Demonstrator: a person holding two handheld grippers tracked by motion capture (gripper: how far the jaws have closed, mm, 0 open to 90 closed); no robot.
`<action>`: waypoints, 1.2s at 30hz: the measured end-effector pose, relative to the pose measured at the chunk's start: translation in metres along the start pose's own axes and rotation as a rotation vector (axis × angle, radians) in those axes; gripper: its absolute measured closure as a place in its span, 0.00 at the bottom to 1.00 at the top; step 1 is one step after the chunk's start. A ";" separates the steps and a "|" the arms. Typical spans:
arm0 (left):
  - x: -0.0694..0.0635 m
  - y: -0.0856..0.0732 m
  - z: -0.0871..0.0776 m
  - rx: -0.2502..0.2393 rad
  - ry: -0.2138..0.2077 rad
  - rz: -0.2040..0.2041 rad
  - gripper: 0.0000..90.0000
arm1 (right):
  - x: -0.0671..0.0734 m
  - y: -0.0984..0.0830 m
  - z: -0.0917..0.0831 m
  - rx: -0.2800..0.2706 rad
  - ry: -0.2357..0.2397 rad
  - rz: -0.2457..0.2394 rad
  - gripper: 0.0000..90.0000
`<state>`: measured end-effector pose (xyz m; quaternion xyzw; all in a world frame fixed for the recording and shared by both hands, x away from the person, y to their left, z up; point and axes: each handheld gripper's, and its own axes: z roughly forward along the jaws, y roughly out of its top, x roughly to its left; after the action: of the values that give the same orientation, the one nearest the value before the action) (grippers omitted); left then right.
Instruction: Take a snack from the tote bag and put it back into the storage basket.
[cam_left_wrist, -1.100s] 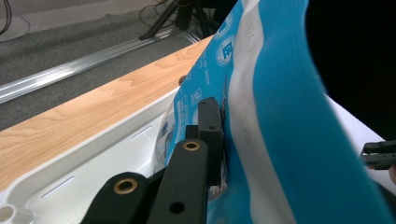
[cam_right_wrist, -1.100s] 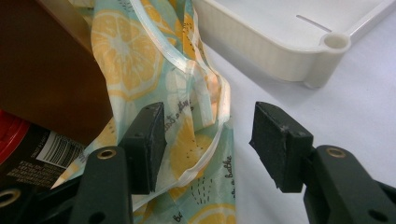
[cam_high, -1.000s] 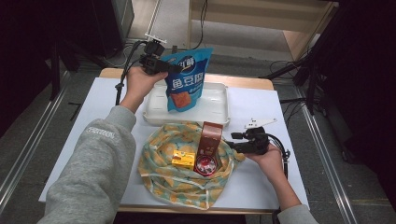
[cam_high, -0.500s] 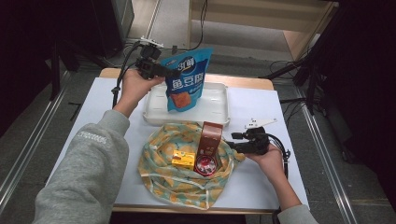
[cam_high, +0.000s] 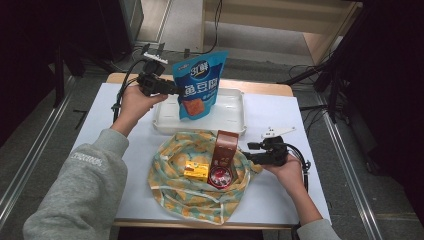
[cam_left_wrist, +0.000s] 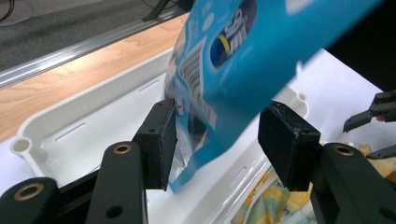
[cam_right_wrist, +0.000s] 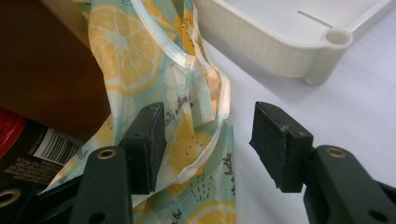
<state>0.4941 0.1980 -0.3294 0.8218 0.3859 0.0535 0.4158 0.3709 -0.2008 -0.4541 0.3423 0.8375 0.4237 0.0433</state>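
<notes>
L gripper (cam_high: 172, 91) is up at the far-left side of the counter (cam_high: 310, 125), by the white tray (cam_high: 235, 107). Its jaws have just been opening and now stand spread. The blue snack pouch (cam_high: 199, 85) hangs between them. In the L gripper view one pad (cam_left_wrist: 161, 140) sits right at the pouch's barcode side; can't tell if it touches. The other pad (cam_left_wrist: 285, 142) is clearly off it, w/ a gap. Pouch (cam_left_wrist: 243, 65) is upright, tilted a bit, its bottom edge down inside the tray (cam_left_wrist: 93, 126), over the tray's left half in the high view.

R gripper (cam_high: 248, 154) sits low at the near-right, just beside the lemon-print cloth bag (cam_high: 175, 192), which lies spread on the counter in front of the tray. Its jaws are spread too, not pinching anything. In the R gripper view the bag's folded edge and seam (cam_right_wrist: 205, 140) lie in the gap between the pads, closer to the left one.

On the bag: brown box (cam_high: 224, 147) leaning upright, red-lidded jar (cam_high: 219, 177) at its foot, small yellow pack (cam_high: 196, 171) just beside the jar. Tray corner (cam_right_wrist: 322, 51) is near the bag, not touching it.
</notes>
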 end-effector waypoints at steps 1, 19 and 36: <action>0.000 -0.002 0.000 0.002 0.001 0.000 0.53 | 0.000 0.000 0.000 -0.001 0.000 -0.001 0.50; 0.010 -0.031 0.019 0.034 0.004 -0.041 0.54 | 0.000 0.001 0.001 -0.002 0.003 -0.003 0.50; 0.018 -0.038 0.039 0.021 0.024 -0.077 0.61 | 0.000 0.001 0.001 -0.003 0.003 -0.004 0.50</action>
<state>0.4999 0.1984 -0.3865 0.8101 0.4225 0.0433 0.4041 0.3715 -0.1996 -0.4543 0.3399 0.8376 0.4255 0.0435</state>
